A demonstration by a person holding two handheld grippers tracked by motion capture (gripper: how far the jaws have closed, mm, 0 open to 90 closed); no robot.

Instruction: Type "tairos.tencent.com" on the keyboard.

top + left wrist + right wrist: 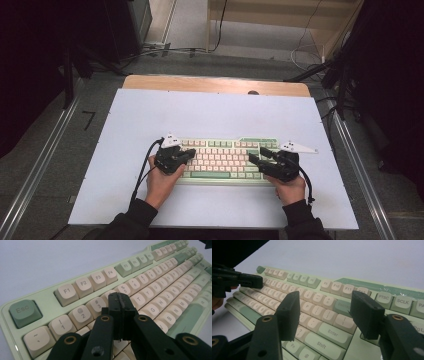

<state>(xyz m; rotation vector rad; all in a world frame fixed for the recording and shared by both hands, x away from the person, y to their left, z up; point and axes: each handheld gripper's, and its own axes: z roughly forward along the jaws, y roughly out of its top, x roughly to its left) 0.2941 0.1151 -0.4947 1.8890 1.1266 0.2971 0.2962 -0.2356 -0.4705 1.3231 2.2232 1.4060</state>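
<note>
Overhead, the keyboard is lying with its long axis running left to right across the white table, and both hands are hovering over its two ends, the left gripper over the left keys and the right gripper over the right ones. Looking along the left gripper, its jaws are sitting clenched together, empty, poised just above the number row of the keyboard. Along the right gripper, the jaws are standing apart, grasping nothing, with the Enter key lying just below and between them, so I'd judge this hand nearer a keypress.

The keyboard is showing smooth matt plastic keys; the table is looking pale, matt, with a wooden edge.
</note>
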